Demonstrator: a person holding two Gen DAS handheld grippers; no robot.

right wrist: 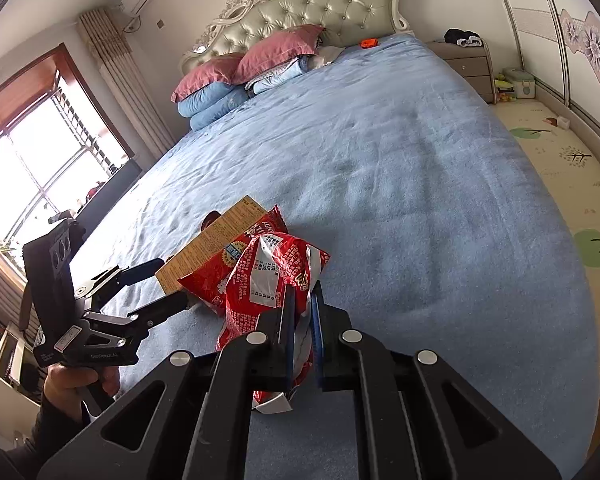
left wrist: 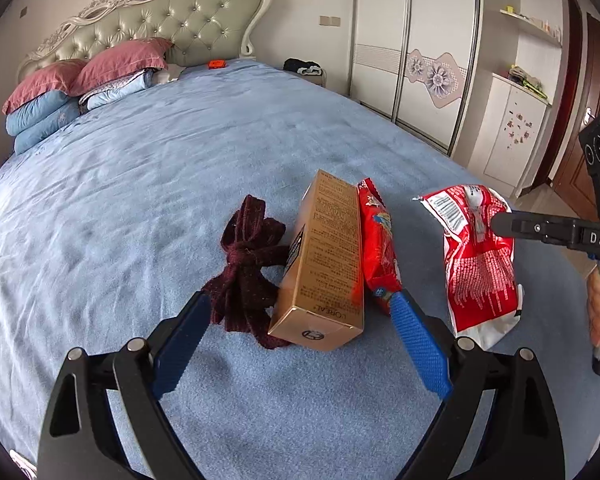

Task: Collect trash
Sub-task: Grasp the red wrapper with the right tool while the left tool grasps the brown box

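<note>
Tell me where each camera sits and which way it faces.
Left wrist: on the left hand-held gripper, open, facing the headboard across the bed; gold box between its fingers.
Right wrist: on the right hand-held gripper, shut on a red wrapper, facing the headboard; left hand visible.
Shared: box, wrapper, bed.

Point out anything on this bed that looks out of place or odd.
Litter lies on the blue bedspread: a gold carton on its side, a red snack wrapper against it, and a knotted maroon fabric strip beside it. The right gripper holds a crumpled red-and-white wrapper.
</note>
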